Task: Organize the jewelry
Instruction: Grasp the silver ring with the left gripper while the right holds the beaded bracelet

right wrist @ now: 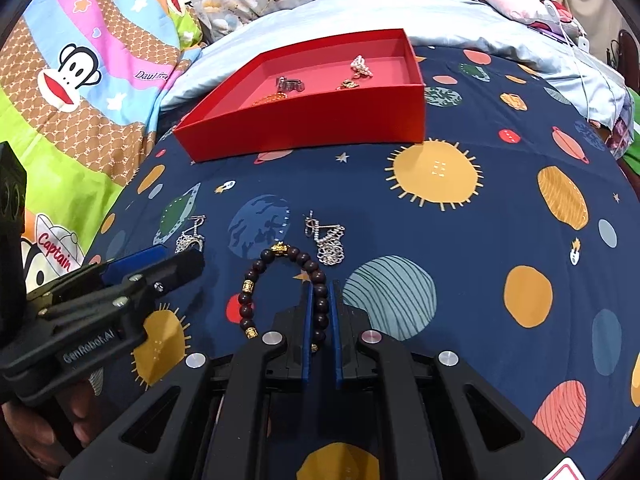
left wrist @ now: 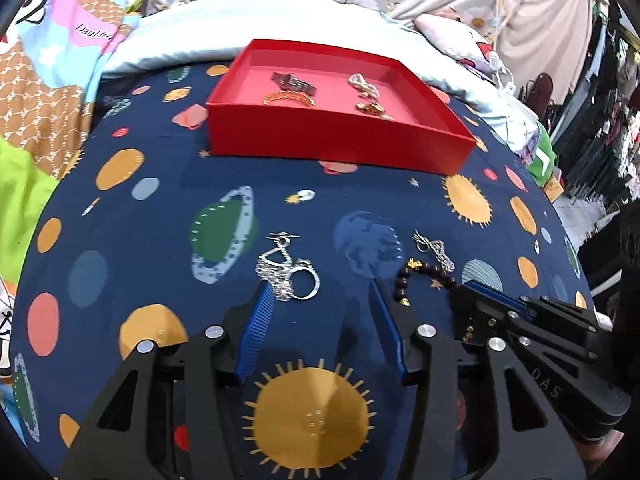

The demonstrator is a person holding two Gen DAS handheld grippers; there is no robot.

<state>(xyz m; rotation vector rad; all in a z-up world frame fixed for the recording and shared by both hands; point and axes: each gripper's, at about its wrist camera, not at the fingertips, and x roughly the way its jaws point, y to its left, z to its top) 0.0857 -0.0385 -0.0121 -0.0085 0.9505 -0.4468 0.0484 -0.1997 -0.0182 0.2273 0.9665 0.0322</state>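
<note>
A red box holds several jewelry pieces. On the navy space-print sheet lie a silver chain with a ring, a silver chain piece and a dark bead bracelet with gold beads. My left gripper is open, its left finger touching the ring chain. My right gripper is shut on the bracelet's right side. The right gripper also shows in the left wrist view, and the left gripper in the right wrist view.
A pale blue pillow lies behind the red box. A cartoon monkey quilt is at the left. A pink cushion and hanging clothes are at the far right.
</note>
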